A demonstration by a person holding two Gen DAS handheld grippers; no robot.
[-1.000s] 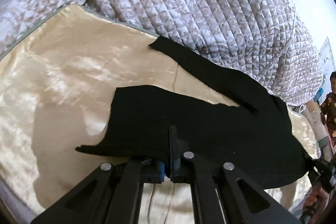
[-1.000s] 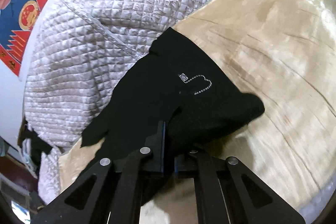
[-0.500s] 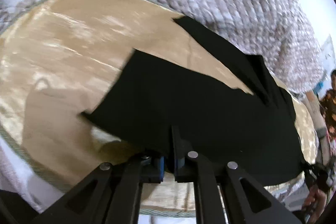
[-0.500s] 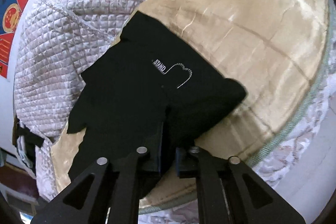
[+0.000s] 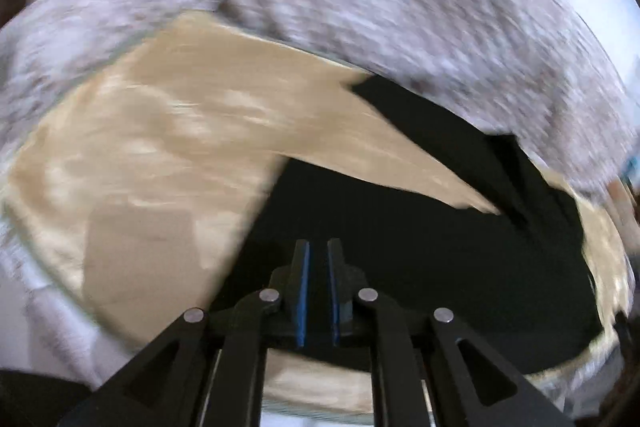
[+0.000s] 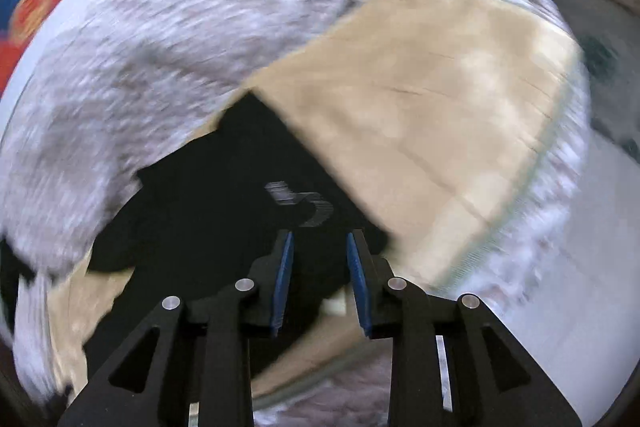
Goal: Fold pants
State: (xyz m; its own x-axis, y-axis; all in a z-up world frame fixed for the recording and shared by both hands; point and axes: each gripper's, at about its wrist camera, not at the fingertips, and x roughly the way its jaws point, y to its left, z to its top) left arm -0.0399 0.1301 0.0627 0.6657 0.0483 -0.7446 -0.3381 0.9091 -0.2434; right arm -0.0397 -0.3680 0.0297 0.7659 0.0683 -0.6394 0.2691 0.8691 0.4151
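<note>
right wrist: pants (image 6: pixel 208 211) lie beyond parted right gripper (image 6: pixel 320 243).

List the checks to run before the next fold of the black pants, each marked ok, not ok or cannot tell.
1. Right gripper released: ok; its jaws have just been opening, blue pads apart, nothing pinched between them.
2. Left gripper released: cannot tell; its pads stand narrowly apart above the cloth.
3. Black pants resting on the tan sheet: ok.
4. Legs stacked: not ok; one leg splays toward the quilt.
5. Printed logo facing up: ok.
6. Sharp view for aiming: not ok, both blurred.
</note>
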